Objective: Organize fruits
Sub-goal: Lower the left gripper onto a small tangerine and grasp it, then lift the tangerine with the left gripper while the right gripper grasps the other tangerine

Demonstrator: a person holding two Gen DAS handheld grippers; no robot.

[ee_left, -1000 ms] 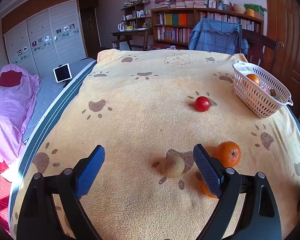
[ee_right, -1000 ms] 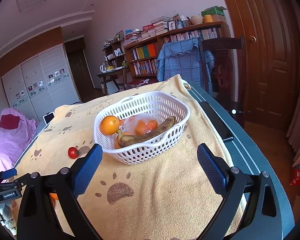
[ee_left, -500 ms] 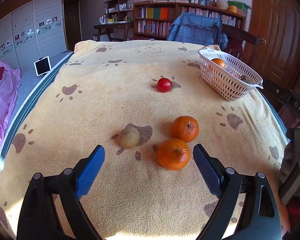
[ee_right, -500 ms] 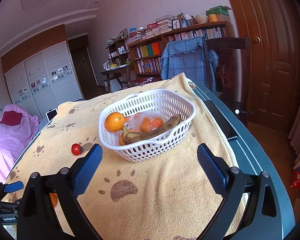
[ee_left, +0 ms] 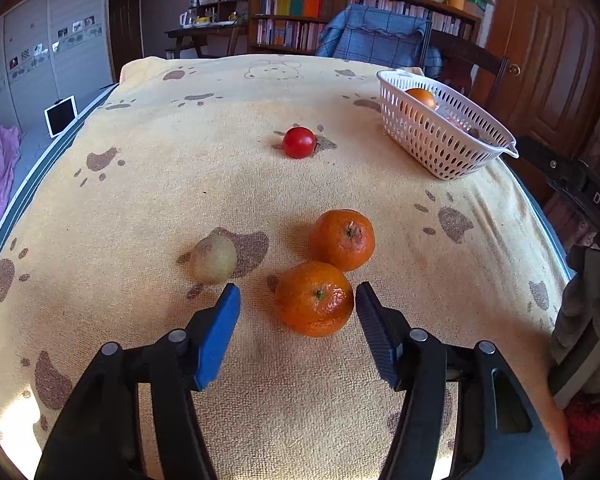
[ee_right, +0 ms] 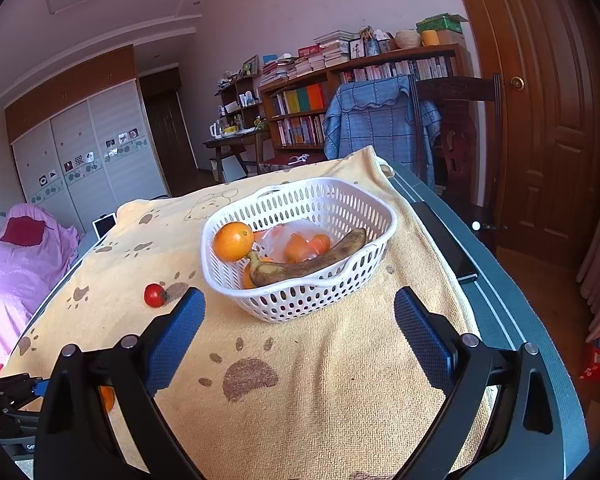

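Note:
On the yellow paw-print cloth (ee_left: 140, 208) an orange (ee_left: 314, 300) lies between the jaws of my left gripper (ee_left: 296, 292), which are closing. The right pad is almost at the peel and the left pad stands apart from it. A second orange (ee_left: 342, 240) touches the first from behind. A pale brown fruit (ee_left: 213, 258) lies to the left and a red tomato (ee_left: 299, 142) farther back. The white basket (ee_left: 440, 140) at the far right holds an orange (ee_right: 233, 241), a dark banana (ee_right: 308, 260) and bagged fruit (ee_right: 304, 246). My right gripper (ee_right: 298, 298) is open just before the basket (ee_right: 300, 284), holding nothing.
The table's dark edge (ee_right: 500, 320) runs along the right with a black phone (ee_right: 448, 244) on it. A chair with a blue cover (ee_right: 376, 120) stands behind the table. A pink bed (ee_right: 16, 280) lies to the left. A tablet (ee_left: 61, 115) leans at the far left edge.
My left gripper has swung right and down from the pale fruit to the nearer orange, and its jaws have narrowed around it. The right gripper has stayed about where it was.

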